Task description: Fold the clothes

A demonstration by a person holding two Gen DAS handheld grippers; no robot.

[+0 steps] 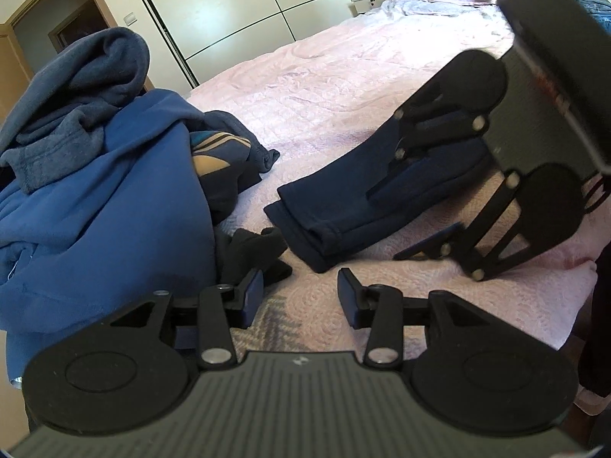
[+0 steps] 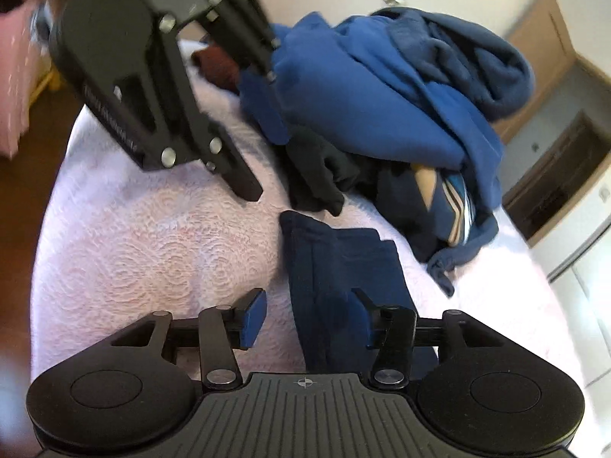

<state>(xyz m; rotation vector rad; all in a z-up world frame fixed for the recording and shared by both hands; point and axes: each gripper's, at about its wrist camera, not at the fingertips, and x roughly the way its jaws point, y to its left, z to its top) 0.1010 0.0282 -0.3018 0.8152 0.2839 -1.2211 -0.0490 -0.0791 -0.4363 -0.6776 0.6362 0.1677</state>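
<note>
Left gripper [image 1: 299, 297] and right gripper [image 2: 309, 318] — both part-open, angled downward.

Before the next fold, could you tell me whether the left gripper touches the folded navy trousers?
Apart: in the left wrist view, bare pink bedspread separates the left gripper from the trousers.

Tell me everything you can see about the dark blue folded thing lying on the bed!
The dark blue folded garment is a long, narrow bundle of thick, soft-looking cloth, navy all over. It is doubled into stacked layers, with stitched hems showing at its near end. It lies flat on the pink quilted bedspread, apart from the heap of blue clothes, close to a small black garment. The right tool hovers over its far part, jaws apart, one pad above the cloth.
</note>
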